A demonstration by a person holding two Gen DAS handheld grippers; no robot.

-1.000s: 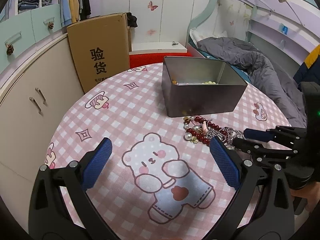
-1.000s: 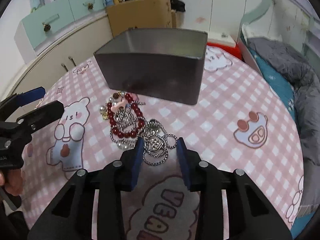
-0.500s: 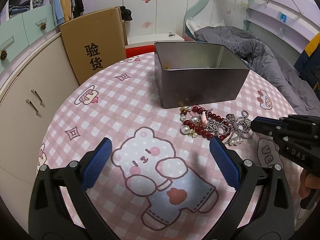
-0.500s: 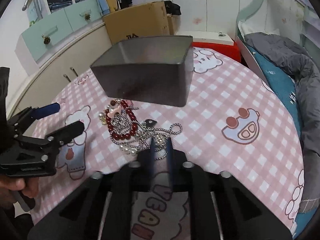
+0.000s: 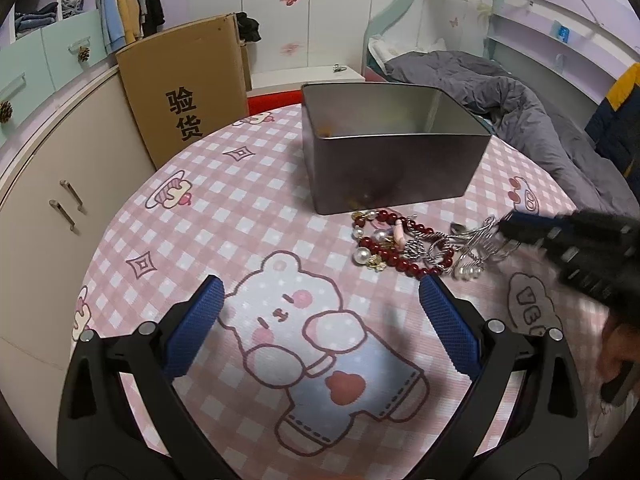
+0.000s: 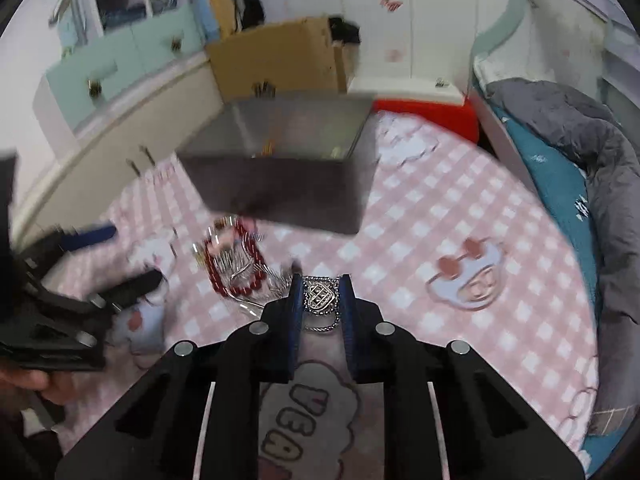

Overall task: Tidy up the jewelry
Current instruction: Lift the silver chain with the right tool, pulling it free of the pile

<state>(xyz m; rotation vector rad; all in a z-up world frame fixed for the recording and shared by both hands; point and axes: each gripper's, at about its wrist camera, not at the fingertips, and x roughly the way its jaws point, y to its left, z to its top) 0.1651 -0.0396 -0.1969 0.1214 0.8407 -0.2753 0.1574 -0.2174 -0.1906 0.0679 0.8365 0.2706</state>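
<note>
Right gripper (image 6: pixel 320 294): I am clamping my blue pads, which have just been closing, on a silver crest-shaped pendant (image 6: pixel 319 295); its silver chain is trailing down to the pile.
Left gripper (image 5: pixel 320 308): I am holding it wide apart and empty above the pink checked tablecloth (image 5: pixel 248 208).
Jewelry pile (image 5: pixel 400 246): dark red beads, pearls and silver chains are lying just beside the grey rectangular metal tin (image 5: pixel 392 168).
Tin interior: I am making out only small blurred bits.

Right tongs (image 6: pixel 320 296) just closing onto silver pendant (image 6: pixel 319 295), chain now lifted from pile (image 5: pixel 404 246).
</note>
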